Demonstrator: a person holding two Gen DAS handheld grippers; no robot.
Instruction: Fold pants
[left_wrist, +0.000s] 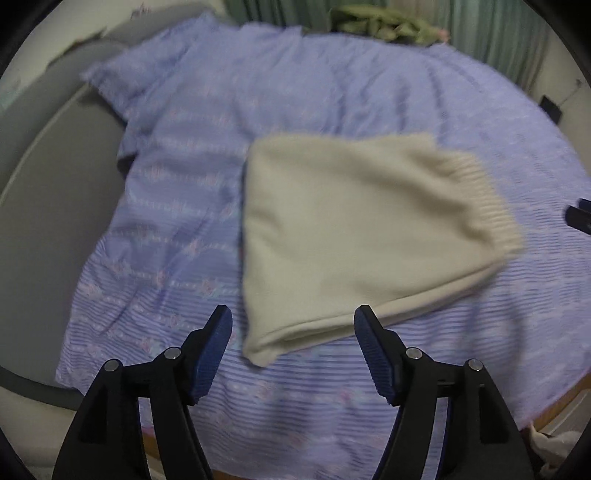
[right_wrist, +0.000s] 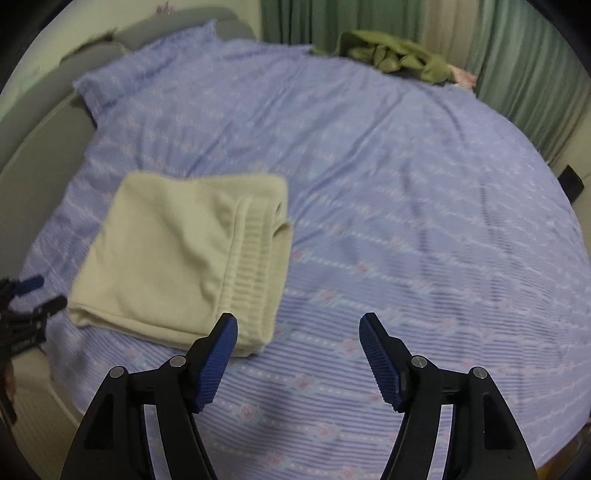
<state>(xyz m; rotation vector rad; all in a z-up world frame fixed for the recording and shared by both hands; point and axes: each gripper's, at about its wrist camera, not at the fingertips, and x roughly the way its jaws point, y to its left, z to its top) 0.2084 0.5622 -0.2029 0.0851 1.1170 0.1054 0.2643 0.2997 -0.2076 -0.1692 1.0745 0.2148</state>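
Pants (left_wrist: 354, 229) folded, blurred, perhaps in quarters; left claw (left_wrist: 293, 332) and right claw (right_wrist: 298, 336) agape, empty.

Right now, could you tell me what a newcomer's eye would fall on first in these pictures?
First, the cream pants, folded into a compact stack with the ribbed waistband on top, lying on the lilac striped bedsheet. Next, the left gripper and right gripper, both open and empty in the foreground. A crumpled green garment sits at the bed's far edge by the curtains.

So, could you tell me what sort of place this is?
Most likely a bedroom: the cream pants lie folded on a bed under a lilac patterned sheet, with green curtains behind and a pillow at its head.
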